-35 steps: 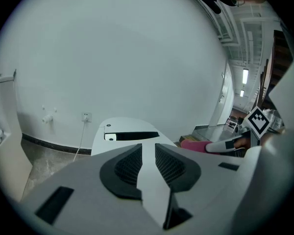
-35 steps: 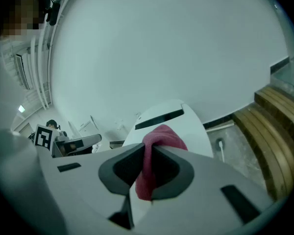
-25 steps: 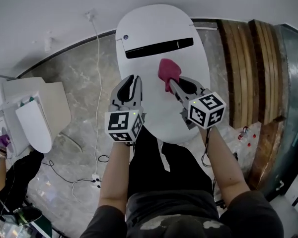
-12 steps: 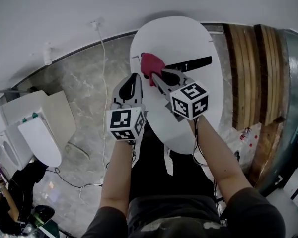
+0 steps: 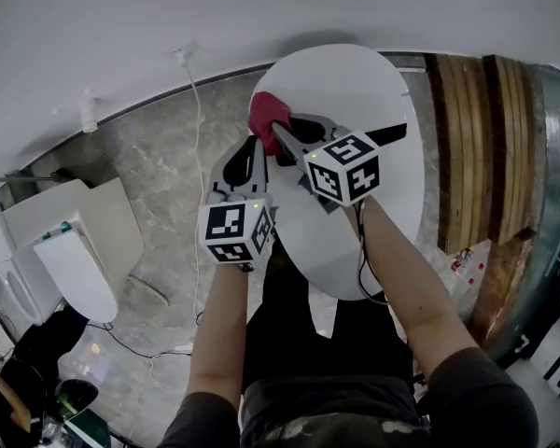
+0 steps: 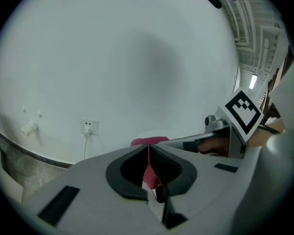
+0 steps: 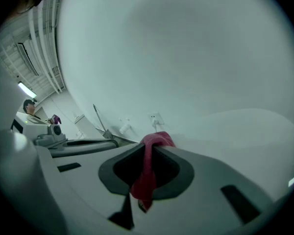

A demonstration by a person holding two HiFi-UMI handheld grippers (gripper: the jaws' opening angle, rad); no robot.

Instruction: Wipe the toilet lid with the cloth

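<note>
Since the earlier frame, the pink cloth (image 5: 266,112) is being carried from the middle of the white toilet lid (image 5: 355,91) to its far left edge, clamped in the right gripper (image 5: 280,140); the left gripper (image 5: 253,149) is being held closed and empty just beside it

Both forearms stretched forward, the right gripper (image 5: 278,133) angled down over the far left part of the toilet lid (image 5: 355,82) with jaws clamped on the cloth (image 5: 264,112), the left gripper (image 5: 250,149) just beside it at the lid's left edge, jaws together.
</note>
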